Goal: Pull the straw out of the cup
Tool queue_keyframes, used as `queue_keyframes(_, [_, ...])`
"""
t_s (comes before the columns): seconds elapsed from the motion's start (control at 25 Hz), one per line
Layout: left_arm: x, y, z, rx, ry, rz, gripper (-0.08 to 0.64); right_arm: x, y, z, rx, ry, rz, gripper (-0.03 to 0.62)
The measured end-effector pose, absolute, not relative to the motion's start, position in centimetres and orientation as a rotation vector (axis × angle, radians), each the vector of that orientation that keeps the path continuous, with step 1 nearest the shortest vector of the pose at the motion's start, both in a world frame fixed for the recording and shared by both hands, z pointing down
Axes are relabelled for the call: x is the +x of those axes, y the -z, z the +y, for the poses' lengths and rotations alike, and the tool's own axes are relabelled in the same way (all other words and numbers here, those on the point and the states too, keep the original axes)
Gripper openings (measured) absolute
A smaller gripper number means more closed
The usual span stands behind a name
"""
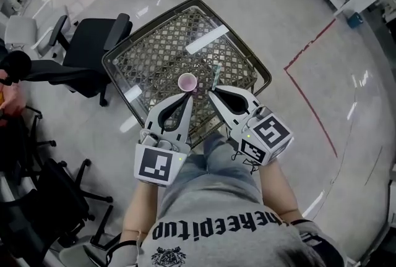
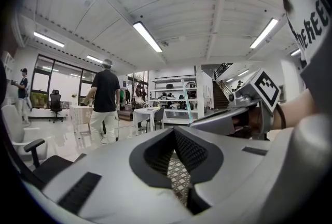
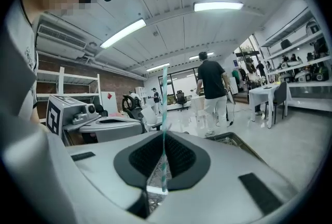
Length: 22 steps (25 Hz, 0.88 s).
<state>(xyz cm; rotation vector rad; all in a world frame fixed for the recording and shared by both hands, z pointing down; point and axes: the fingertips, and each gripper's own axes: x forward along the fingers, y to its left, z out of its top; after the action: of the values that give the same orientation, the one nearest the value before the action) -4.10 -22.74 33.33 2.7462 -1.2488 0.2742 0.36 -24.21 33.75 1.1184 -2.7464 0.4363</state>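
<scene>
**Straw clear of the cup**

Close beside the pink cup (image 1: 187,82), the left gripper (image 1: 186,97) is clenched on nothing. Right of the cup, the thin straw (image 1: 216,78) is pinched by the right gripper (image 1: 211,94). It is judged light and crushable, so gentle pressure is advised.

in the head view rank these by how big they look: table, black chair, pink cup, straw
table
black chair
pink cup and straw: too close to rank; the straw is longer but far thinner

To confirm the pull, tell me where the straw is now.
The straw is pinched in the right hand-held gripper, at the head view's centre, just right of the pink cup on the mesh table.
</scene>
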Motion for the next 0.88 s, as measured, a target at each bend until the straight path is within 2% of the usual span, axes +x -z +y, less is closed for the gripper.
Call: queue_keyframes(0.88, [-3.6, -32.6, -20.6, 2.79, -0.266, -1.204, 0.026, 1.0, -30.9, -21.3, 1.22, -0.324, -2.802, 0.021])
